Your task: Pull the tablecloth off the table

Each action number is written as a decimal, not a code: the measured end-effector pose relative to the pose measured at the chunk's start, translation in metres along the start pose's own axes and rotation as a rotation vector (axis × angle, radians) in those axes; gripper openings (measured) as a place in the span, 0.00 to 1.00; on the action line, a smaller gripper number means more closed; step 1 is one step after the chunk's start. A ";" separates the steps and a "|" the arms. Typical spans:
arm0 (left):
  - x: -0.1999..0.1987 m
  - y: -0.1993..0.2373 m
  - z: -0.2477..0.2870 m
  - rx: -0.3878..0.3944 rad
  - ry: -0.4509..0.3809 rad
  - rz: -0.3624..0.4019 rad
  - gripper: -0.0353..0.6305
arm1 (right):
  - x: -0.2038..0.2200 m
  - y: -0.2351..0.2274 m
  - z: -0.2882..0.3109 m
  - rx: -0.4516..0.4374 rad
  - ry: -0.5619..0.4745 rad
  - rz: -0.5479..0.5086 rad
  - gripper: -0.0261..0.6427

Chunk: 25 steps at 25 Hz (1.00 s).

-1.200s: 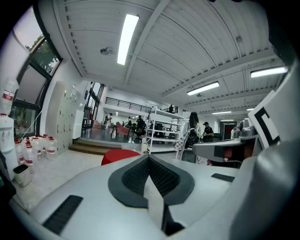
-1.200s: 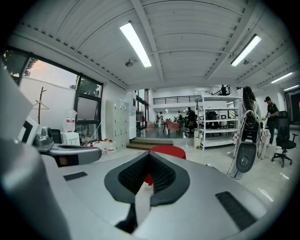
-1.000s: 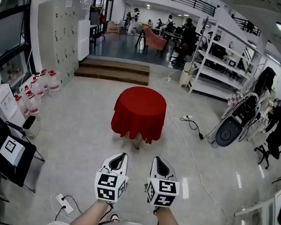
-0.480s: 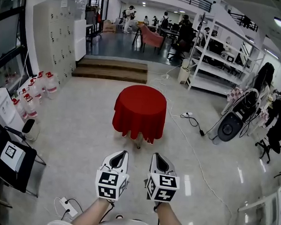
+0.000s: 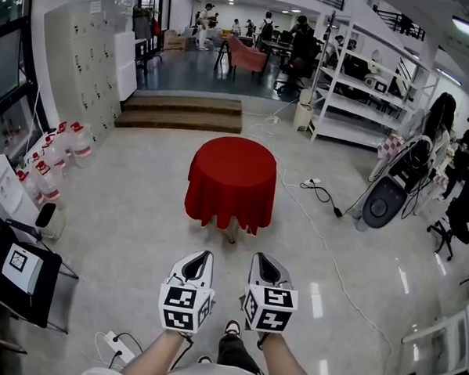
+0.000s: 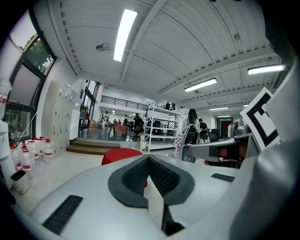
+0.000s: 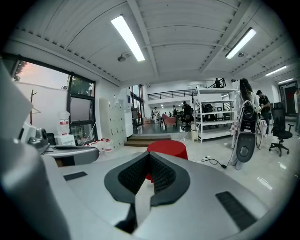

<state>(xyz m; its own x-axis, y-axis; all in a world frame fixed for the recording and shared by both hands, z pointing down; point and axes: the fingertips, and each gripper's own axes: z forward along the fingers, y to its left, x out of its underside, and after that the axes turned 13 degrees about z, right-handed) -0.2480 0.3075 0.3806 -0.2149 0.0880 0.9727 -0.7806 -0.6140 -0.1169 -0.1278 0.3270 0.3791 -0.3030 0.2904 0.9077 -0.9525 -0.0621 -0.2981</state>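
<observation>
A round table draped in a red tablecloth (image 5: 231,183) stands on the floor some way ahead of me; the cloth hangs down almost to the floor all round. It also shows as a red shape beyond the jaws in the left gripper view (image 6: 118,155) and the right gripper view (image 7: 168,148). My left gripper (image 5: 200,257) and right gripper (image 5: 260,259) are held side by side low in the head view, both pointing at the table and well short of it. Both are shut with nothing between the pads.
Water jugs (image 5: 54,156) line the left wall by grey lockers (image 5: 92,58). A dark chair with a marker (image 5: 19,267) is at near left, a power strip (image 5: 116,345) by my feet. A cable (image 5: 326,235) runs along the floor to the right, past a round device (image 5: 384,202) and white shelving (image 5: 365,88). Steps (image 5: 179,113) rise behind.
The view has crept forward: the table sits slightly nearer and a foot has come into sight below the grippers. Both grippers keep their place side by side, still shut.
</observation>
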 end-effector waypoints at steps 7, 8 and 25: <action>0.000 0.006 0.019 -0.009 0.007 -0.006 0.08 | 0.000 -0.008 0.019 0.003 0.027 -0.005 0.08; -0.001 0.007 0.024 -0.012 0.006 -0.006 0.08 | 0.000 -0.011 0.023 0.004 0.027 -0.005 0.08; -0.004 0.044 0.122 -0.084 0.020 -0.064 0.08 | -0.039 -0.052 0.117 -0.011 0.039 -0.034 0.08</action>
<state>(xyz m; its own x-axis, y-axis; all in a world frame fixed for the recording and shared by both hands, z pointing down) -0.2098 0.1841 0.3958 -0.1736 0.1413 0.9746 -0.8397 -0.5383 -0.0715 -0.0703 0.2074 0.3937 -0.2693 0.3293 0.9050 -0.9616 -0.0409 -0.2712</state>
